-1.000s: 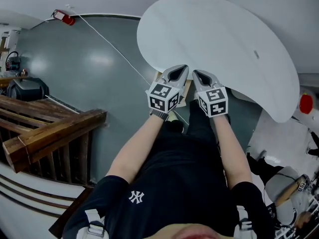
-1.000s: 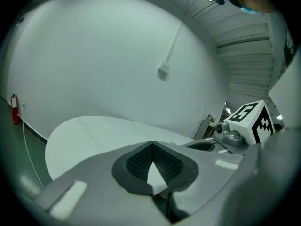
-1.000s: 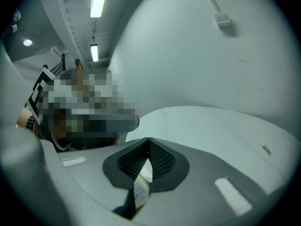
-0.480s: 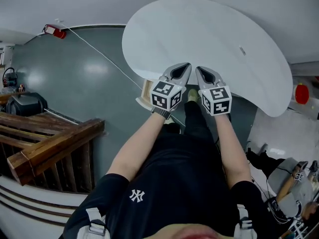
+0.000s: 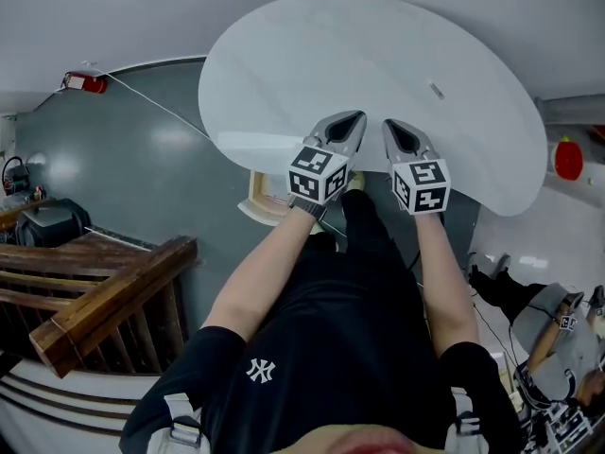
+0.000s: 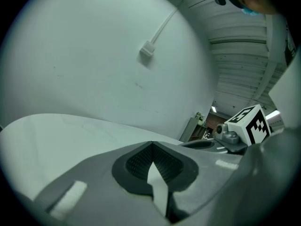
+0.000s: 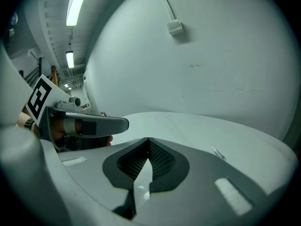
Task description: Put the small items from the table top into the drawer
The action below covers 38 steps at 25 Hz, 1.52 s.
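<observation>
The left tool and right tool are both closed and empty above the bench. A small item lies ahead of the right tool; the drawer (open) sits below the left. Spread the jaws before reaching.

Looks like a workshop or warehouse hall, not a home. Glossy grey painted floor, rough timber beams stacked near left, loose cable across the floor to a red unit far left. Strip lights under a ribbed ceiling. Plain white round table.
</observation>
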Tool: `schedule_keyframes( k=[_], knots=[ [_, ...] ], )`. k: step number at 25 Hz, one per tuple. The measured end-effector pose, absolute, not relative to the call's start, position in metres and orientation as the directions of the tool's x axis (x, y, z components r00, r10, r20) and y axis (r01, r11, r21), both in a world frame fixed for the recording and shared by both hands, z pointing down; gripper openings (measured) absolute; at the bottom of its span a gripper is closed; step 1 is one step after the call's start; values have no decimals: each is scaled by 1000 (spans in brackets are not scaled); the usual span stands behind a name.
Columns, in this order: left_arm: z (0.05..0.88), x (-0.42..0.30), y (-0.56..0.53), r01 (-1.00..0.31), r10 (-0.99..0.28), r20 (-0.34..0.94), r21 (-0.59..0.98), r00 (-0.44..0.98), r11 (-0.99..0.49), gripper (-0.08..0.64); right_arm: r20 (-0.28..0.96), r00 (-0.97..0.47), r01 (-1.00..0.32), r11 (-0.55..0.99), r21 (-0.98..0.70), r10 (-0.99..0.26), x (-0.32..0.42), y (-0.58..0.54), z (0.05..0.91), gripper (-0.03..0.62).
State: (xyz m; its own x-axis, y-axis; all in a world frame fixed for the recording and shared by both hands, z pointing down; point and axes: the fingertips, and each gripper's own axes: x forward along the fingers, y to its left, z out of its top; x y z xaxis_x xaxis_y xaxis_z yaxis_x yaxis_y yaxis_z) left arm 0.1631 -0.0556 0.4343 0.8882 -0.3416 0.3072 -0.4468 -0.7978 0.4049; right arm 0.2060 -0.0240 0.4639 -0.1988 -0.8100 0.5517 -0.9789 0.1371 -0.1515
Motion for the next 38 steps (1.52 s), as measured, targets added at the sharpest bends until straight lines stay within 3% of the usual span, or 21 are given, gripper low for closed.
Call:
schedule_keyframes(
  k=[26, 38],
  knots=[
    [497, 312, -94, -392, -215, 406, 427, 888, -815, 0, 663, -89, -992, 8, -125, -743, 383, -57, 544, 69],
    [524, 332, -99, -391, -181, 440, 451, 880, -803, 0, 758, -40, -997, 72, 9, -651, 418, -69, 596, 120]
  ],
)
